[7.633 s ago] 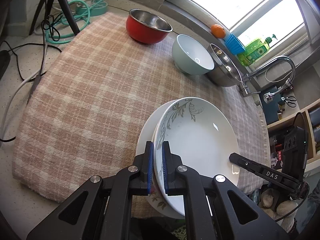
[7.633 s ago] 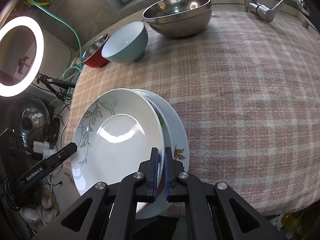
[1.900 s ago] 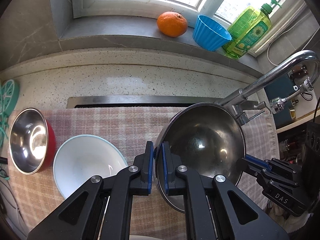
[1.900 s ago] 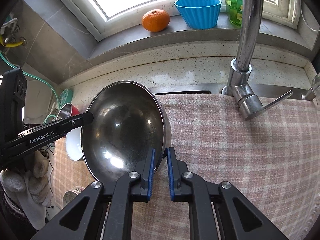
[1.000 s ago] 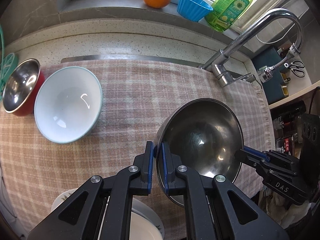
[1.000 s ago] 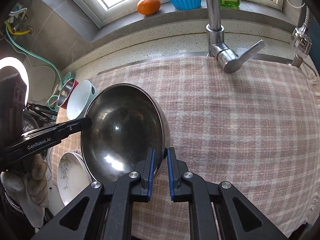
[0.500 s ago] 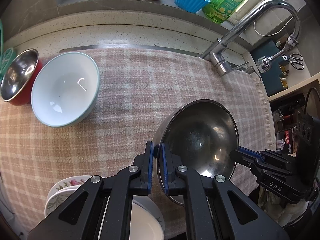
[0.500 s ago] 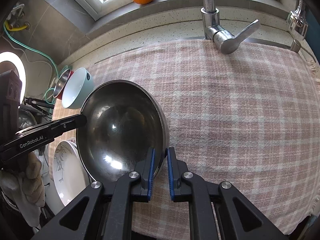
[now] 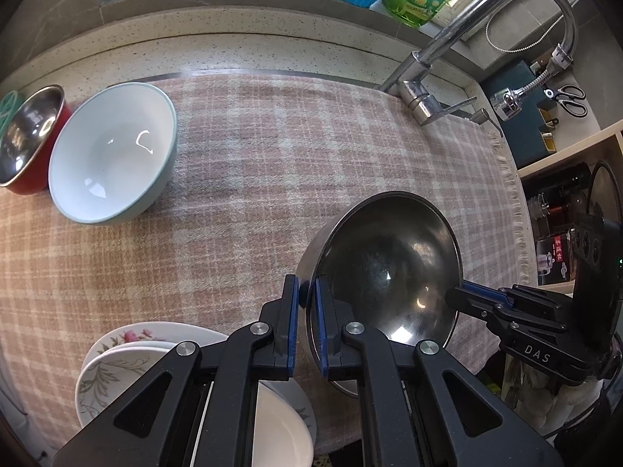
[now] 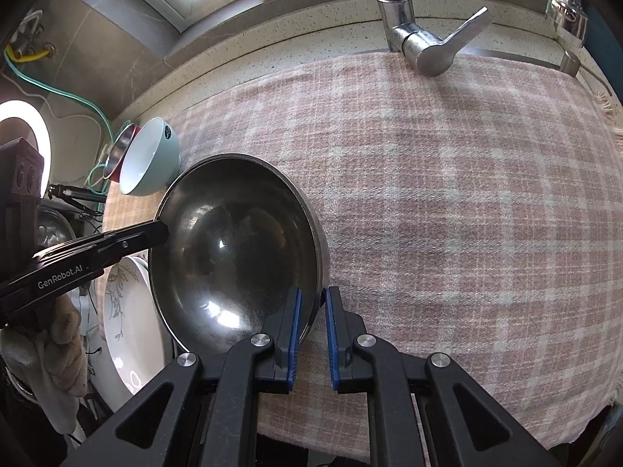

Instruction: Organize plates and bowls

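Steel bowl (image 9: 383,268) held over checked cloth (image 9: 253,148), rim pinched both sides: L gripper (image 9: 307,295) + R gripper (image 10: 310,311), both clamped narrow. Risk: thin-rim hold slips if either twists, bowl drops near plates (image 9: 117,366).

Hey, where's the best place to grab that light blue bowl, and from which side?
Pinch the blue bowl by its thin rim, one finger inside, one outside, probably from above. It sits tilted on the cloth, mouth open, and the red bowl crowds its far-left side, so take the rim facing the steel bowl.
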Motion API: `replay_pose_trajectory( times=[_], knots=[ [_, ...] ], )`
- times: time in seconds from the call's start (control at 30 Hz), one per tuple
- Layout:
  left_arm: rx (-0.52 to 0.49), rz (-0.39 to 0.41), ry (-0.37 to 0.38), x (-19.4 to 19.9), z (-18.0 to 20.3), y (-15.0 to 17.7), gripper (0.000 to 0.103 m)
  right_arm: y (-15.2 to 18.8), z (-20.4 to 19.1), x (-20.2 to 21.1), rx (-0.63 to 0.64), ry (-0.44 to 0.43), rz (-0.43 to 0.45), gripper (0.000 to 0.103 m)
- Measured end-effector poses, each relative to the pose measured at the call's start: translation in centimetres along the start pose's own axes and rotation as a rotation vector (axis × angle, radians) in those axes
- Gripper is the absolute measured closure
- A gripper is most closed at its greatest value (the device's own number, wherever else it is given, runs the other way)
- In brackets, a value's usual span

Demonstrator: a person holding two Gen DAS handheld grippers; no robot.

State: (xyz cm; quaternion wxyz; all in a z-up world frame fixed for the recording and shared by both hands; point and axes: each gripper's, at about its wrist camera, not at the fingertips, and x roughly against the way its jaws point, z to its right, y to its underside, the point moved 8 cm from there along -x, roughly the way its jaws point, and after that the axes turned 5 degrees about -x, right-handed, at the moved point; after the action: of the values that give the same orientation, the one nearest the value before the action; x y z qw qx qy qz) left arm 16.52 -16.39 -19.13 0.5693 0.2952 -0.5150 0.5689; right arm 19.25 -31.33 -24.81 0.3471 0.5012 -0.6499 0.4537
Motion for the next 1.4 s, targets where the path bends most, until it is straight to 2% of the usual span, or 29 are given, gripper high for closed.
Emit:
replay_pose_trajectory(
  times=[0.67, 0.9, 1.0, 1.23, 1.4],
  knots=[
    [0.013, 0.027, -0.024, -0.3, -0.5, -0.3, 0.095, -0.5, -0.4, 0.3, 0.044, 0.027, 0.048, 0.091],
    [0.024, 0.057, -0.037, 0.6, -1.1, -0.5, 0.091, -0.7, -0.3, 1.2, 0.043, 0.036, 0.079, 0.084],
    [0.037, 0.086, -0.063, 1.4, -1.8, -0.7, 0.091, -0.8, -0.1, 1.6, 0.033, 0.034, 0.093, 0.079],
    [0.08, 0.163, -0.063, 4.2, -3.4, -0.7, 0.091, -0.8, -0.2, 2.9, 0.033, 0.035, 0.138, 0.079],
    [0.135, 0.255, -0.065, 7.4, -5.1, 0.5, 0.091, -0.8, -0.9, 4.1, 0.056, 0.021, 0.181, 0.079]
  ],
)
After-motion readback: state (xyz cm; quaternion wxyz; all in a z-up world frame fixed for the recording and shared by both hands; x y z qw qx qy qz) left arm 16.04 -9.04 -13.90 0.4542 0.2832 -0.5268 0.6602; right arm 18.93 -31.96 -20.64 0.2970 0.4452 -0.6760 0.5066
